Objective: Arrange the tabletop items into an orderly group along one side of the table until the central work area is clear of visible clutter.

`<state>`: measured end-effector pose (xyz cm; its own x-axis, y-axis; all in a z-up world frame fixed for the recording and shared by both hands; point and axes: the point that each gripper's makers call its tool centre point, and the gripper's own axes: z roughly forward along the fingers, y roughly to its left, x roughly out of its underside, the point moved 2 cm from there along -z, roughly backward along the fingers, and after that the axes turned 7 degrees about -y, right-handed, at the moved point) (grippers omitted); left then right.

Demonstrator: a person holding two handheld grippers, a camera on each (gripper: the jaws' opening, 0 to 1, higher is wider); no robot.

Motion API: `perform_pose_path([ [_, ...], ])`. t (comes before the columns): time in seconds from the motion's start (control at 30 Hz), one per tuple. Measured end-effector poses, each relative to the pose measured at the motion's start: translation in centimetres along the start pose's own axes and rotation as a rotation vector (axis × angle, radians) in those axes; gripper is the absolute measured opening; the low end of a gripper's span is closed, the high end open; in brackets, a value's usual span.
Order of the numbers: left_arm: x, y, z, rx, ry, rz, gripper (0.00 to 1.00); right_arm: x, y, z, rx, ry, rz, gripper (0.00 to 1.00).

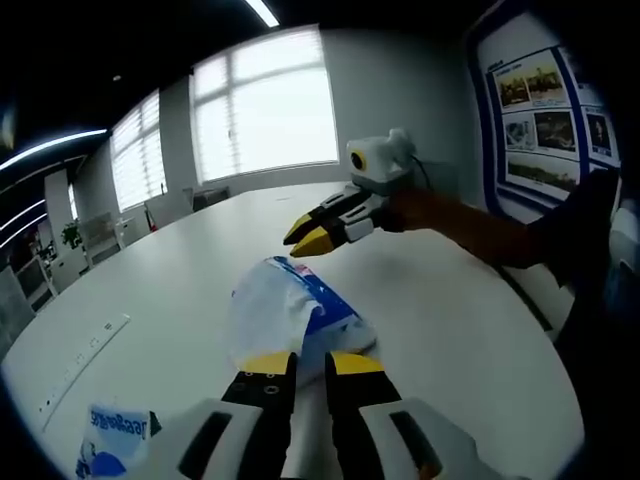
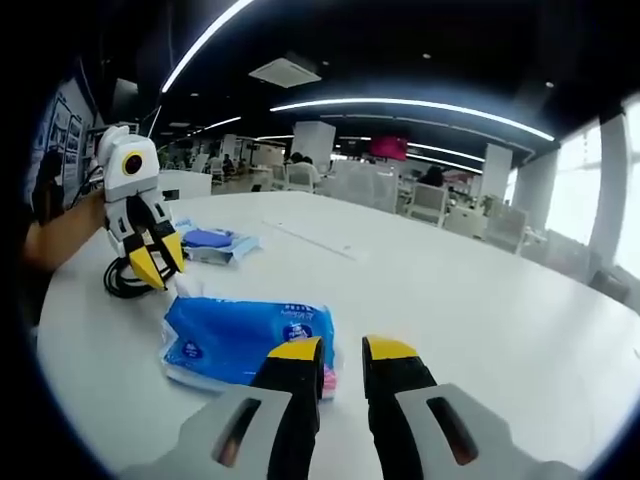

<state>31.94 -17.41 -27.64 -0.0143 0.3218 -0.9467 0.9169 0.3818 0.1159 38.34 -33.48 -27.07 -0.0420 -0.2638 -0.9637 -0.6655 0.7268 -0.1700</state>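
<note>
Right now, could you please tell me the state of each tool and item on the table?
Left tool: open, empty, above the table.
Right tool: open, empty, by the blue tissue pack.
Blue tissue pack: lying flat, crumpled, ungrasped.
Second blue pack: lying flat, apart from the first.
Black cable: coiled on the table.
White table: mostly bare.

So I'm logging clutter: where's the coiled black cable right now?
In the right gripper view, the black cable lies on the white table at far left, behind the left gripper.
</note>
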Motion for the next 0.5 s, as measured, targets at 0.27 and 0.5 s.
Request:
perform_pose_path([
  [0.27,0.1,-0.1,0.2,0.003,0.004,0.001,0.11,0.6,0.0,0.2,-0.009,0.014,0.007,0.13],
  [0.5,0.2,0.0,0.4,0.002,0.006,0.002,0.11,1.1,0.2,0.6,-0.022,0.026,0.014,0.13],
])
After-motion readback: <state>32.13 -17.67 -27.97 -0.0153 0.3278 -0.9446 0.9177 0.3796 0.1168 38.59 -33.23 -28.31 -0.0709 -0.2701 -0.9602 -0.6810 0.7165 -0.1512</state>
